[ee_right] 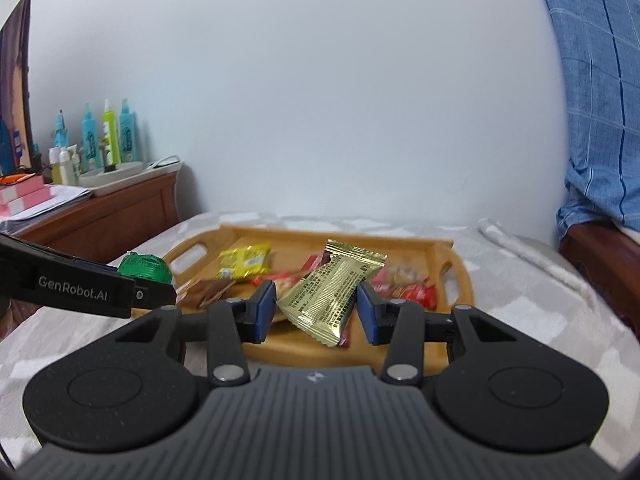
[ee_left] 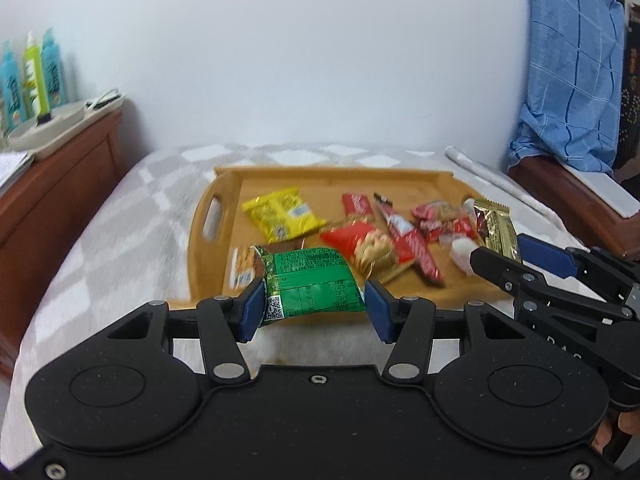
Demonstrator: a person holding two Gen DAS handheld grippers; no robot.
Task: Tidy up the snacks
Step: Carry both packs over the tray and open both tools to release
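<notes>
It was a home bedroom: a blanketed bed (ee_left: 120, 216) met a wooden nightstand (ee_right: 108, 216) crowded with toiletry bottles (ee_right: 108, 136).

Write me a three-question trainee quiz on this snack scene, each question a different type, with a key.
1. True or false: the left claw grips a green foil snack packet.
2. Multiple choice: the gold foil snack packet sits between the fingers of which claw? A) left claw B) right claw C) neither
3. Fill in: the yellow snack packet lies in the wooden handled ____.

Key: 1 true; 2 B; 3 tray.
</notes>
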